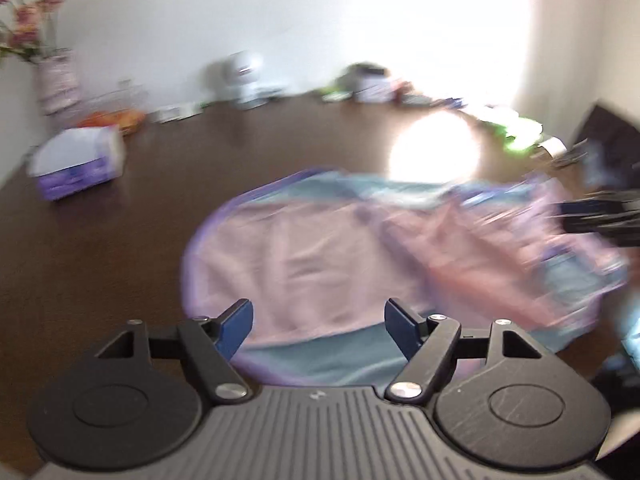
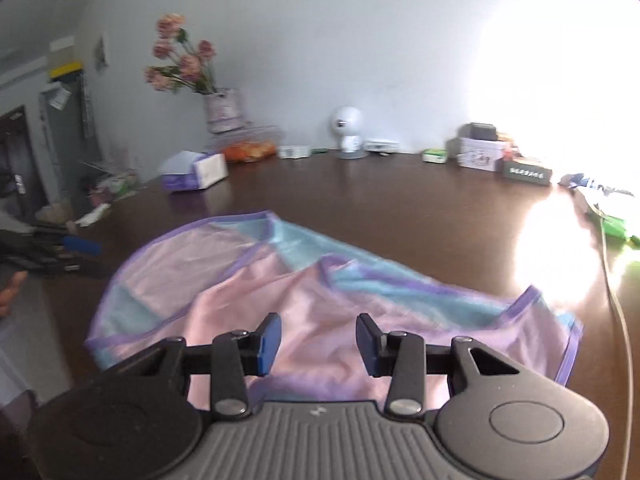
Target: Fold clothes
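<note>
A pink, light-blue and purple-trimmed garment lies crumpled on the dark wooden table. It also shows, blurred, in the left wrist view. My left gripper is open and empty, hovering over the garment's near edge. My right gripper is open and empty, above the garment's pink middle. The left gripper appears at the left edge of the right wrist view; the right gripper shows at the right edge of the left wrist view.
A tissue box, a vase of pink flowers, a fruit bowl, a white round figurine, small boxes and green items line the table's far side. Strong glare lies at the right.
</note>
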`<state>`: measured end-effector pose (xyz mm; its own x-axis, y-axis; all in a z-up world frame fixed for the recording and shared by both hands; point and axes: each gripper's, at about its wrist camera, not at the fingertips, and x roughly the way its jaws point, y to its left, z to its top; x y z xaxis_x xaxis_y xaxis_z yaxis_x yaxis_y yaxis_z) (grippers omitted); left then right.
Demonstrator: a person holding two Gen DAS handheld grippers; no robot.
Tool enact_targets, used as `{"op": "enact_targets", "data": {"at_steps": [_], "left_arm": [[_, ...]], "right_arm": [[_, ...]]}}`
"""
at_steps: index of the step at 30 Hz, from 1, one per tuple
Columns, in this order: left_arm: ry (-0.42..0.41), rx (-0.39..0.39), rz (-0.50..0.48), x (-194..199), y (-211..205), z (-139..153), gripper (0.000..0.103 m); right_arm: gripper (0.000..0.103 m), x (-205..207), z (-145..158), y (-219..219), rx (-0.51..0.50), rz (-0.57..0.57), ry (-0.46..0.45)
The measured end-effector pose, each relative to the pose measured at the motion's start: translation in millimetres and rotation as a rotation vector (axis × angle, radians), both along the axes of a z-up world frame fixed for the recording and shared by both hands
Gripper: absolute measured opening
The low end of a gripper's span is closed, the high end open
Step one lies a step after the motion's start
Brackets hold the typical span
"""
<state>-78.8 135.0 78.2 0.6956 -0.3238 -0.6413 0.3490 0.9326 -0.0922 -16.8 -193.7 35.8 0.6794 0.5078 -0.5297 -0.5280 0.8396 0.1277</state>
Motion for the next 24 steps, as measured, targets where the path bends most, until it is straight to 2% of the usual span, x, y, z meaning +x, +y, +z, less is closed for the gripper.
{"op": "enact_targets", "data": {"at_steps": [3,4,6,9,12,14,17,19,20,23,24], "left_arm": [[0.047,-0.014,-0.147,1,-26,-12,0.076],[0.064,-0.015,-0.162,-1,-29,-19,0.076],[0.097,-0.018,-0.184,-6,-33,-34,0.074],[0.129,-0.067,-0.178,-13,-27,-48,0.067],[0.144,-0.092,-0.174,-14,-22,-53,0.051],[0.145,-0.101,-0.165,-13,-17,-53,0.046],[0.147,-0.143,-0.148,-11,-12,-54,0.045],[0.146,-0.159,-0.17,-10,-12,-54,0.045],[0.145,-0.169,-0.184,-10,-13,-54,0.046],[0.156,-0.195,-0.215,-6,-20,-58,0.044],[0.17,-0.2,-0.218,-5,-20,-59,0.039]], "right_arm": [[0.041,52,4,18,0.006,-0.014,0.056],[0.041,67,7,27,0.024,0.014,0.086],[0.041,92,14,53,0.041,0.083,0.117],[0.039,127,13,104,0.007,0.197,0.179],[0.036,157,-2,153,-0.08,0.211,0.227],[0.034,169,-12,172,-0.128,0.185,0.241],[0.026,180,-24,180,-0.134,0.131,0.252],[0.005,184,-26,178,-0.12,0.108,0.251],[0.001,186,-26,177,-0.101,0.094,0.262],[0.0,193,-18,171,-0.05,0.059,0.257],[0.0,194,-13,171,-0.046,0.05,0.242]]}}
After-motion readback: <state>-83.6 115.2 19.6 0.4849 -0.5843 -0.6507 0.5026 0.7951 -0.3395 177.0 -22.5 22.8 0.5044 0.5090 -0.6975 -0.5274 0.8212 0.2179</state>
